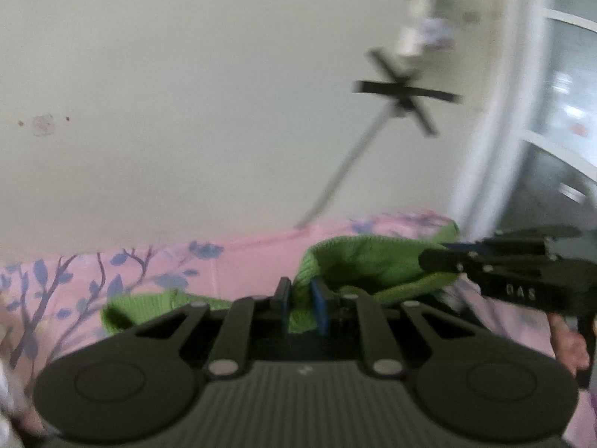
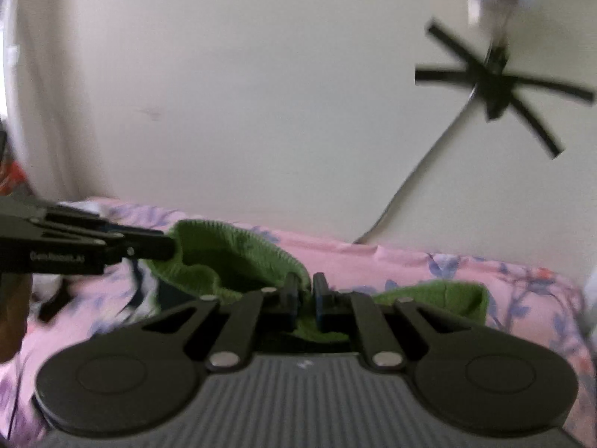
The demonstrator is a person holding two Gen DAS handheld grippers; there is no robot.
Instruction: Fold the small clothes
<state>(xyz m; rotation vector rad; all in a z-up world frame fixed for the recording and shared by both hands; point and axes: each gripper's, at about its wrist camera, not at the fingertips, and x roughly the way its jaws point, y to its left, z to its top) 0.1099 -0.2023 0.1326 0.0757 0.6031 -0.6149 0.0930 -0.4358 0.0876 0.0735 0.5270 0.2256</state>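
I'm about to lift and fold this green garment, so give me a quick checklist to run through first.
1. Left gripper shut on green garment: ok, cloth sits between its fingers.
2. Right gripper shut on the garment: ok, cloth pinched.
3. Both grips at separate points of the garment: ok, the two grippers stand apart, cloth spanning between them.
4. Only one layer caught: cannot tell, fabric bunches at the fingers.
5. Pink sheet not caught with it: cannot tell, blur hides the finger tips.
6. Fold space ahead on the sheet: ok.
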